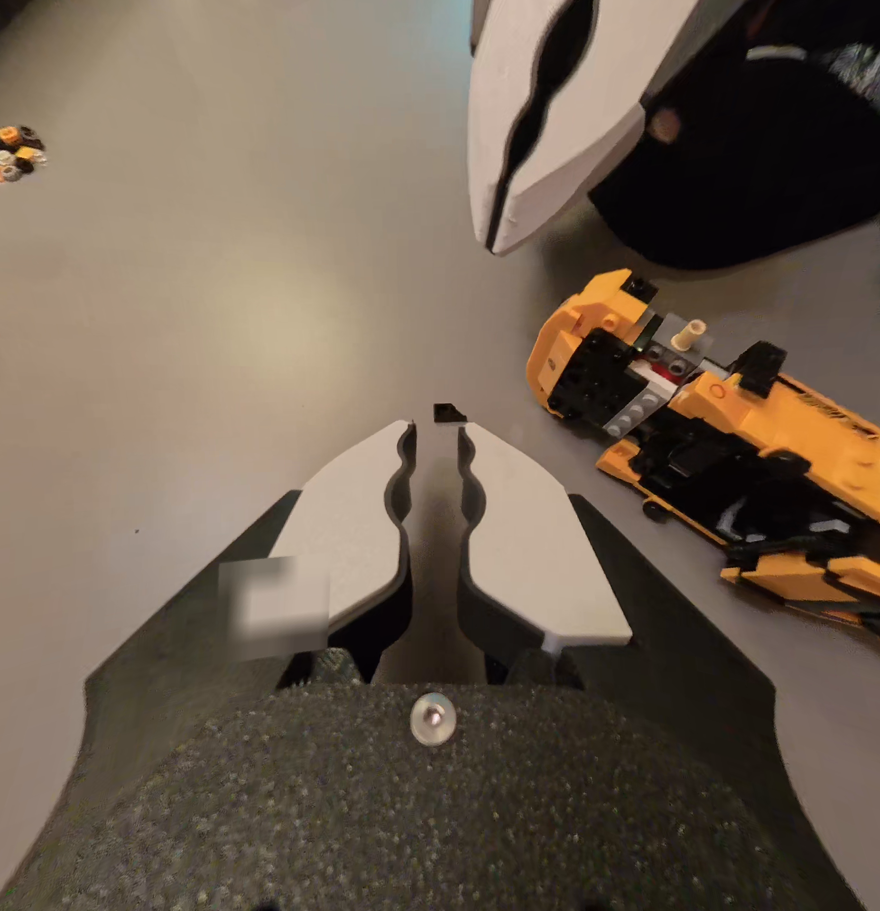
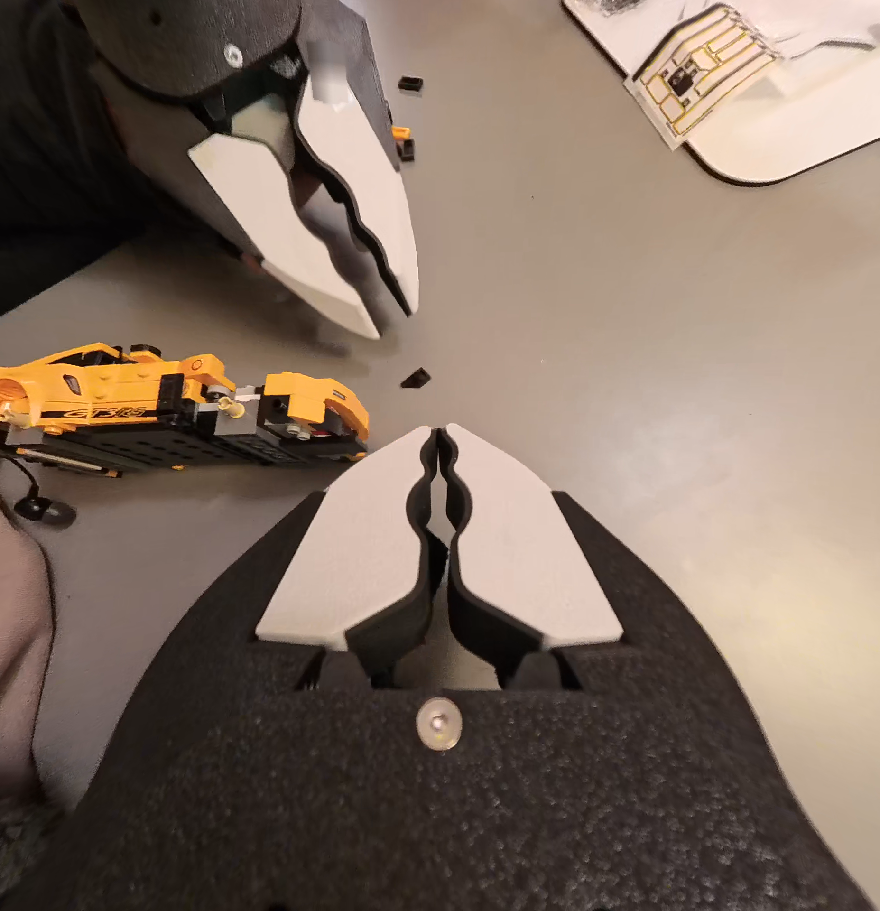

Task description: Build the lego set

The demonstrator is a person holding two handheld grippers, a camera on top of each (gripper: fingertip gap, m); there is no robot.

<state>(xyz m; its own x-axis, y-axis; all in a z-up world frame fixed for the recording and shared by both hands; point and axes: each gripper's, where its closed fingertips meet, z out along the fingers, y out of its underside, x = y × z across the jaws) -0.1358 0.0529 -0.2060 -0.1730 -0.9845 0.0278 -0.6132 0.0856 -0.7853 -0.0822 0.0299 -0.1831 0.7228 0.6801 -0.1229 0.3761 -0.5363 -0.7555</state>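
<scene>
Table (image 1: 231,320): smooth matte grey top filling both views, lit from above with a soft warm sheen at its middle. No walls, floor or windows in view.

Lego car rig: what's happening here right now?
A person holds a gripper in each hand over a grey table. The left gripper is open, lined up on a small black piece lying loose just ahead of its tips, not yet gripped. The right gripper is shut and empty, nearby. The half-built yellow and black car lies on its side beside them. Spare small parts sit in a pile further off.
</scene>
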